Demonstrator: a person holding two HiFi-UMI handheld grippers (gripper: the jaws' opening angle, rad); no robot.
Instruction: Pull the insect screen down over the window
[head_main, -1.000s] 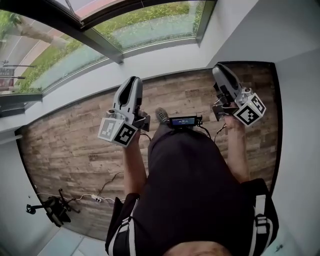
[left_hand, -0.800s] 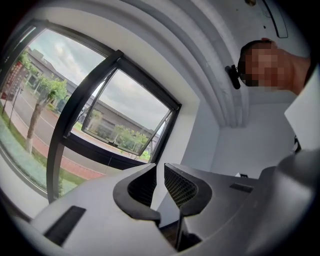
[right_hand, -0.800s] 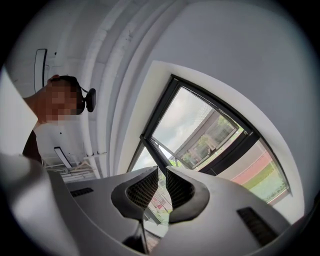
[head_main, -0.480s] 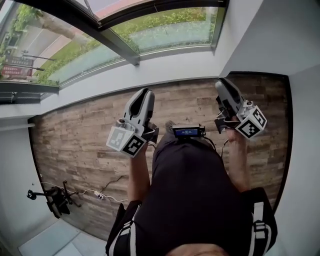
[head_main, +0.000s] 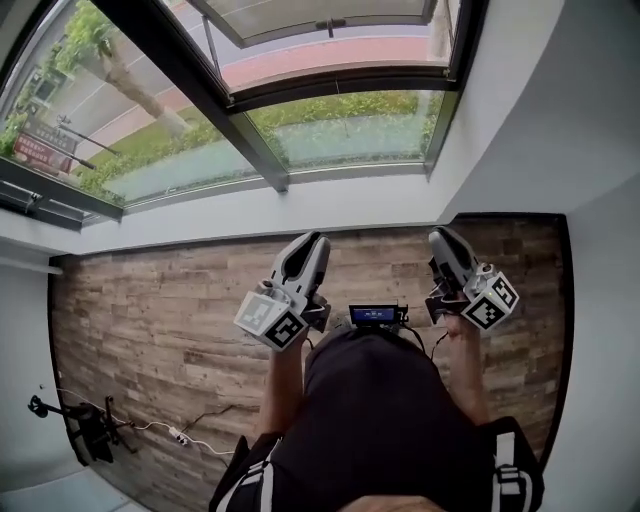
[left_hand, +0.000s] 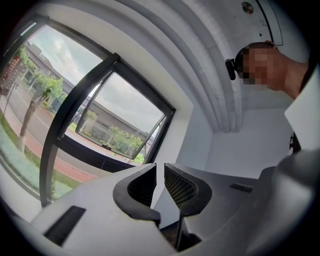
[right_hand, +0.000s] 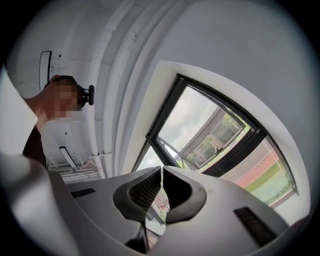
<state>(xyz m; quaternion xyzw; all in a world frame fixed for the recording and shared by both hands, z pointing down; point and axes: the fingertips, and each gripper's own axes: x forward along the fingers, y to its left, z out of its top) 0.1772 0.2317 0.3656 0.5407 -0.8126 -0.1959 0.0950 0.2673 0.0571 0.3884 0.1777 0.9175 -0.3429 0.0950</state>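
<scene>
**Asker:** Is there any writing to read?

**Viewer:** Very little. Outside, beyond the left panes of the window (head_main: 250, 140), stands a red sign (head_main: 35, 150), but its lettering is too small to read. A lit display (head_main: 375, 316) sits at the person's waist, on the room side of the window, and its blue marks are just as unreadable. The cubes (head_main: 272, 322) carry only black-and-white square markers.

**Asker:** Where is the insect screen?

**Viewer:** No view shows it clearly enough to make out. The window lies ahead of both grippers, past a white sill (head_main: 300, 205). Its top sash (head_main: 300, 15) is swung open and is cut off by the picture's edge.

**Asker:** And the grippers?

**Viewer:** The left gripper (head_main: 313, 243) points toward the window. Its fingers (left_hand: 182, 187) stand a narrow gap apart with nothing between them. The right gripper (head_main: 444, 240) is nearer the window's right corner, its fingers (right_hand: 145, 192) pressed together at the tips and pinching nothing. Neither gripper touches the window.

**Asker:** What else is around?

**Viewer:** A wooden floor (head_main: 150, 300) and the sill lie between the grippers and the window. Well away from the window, on the left, a cable (head_main: 215, 415) runs to a power strip (head_main: 180, 436) near a dark stand (head_main: 85, 432). The person's torso (head_main: 385, 410) hides the floor behind it.
</scene>
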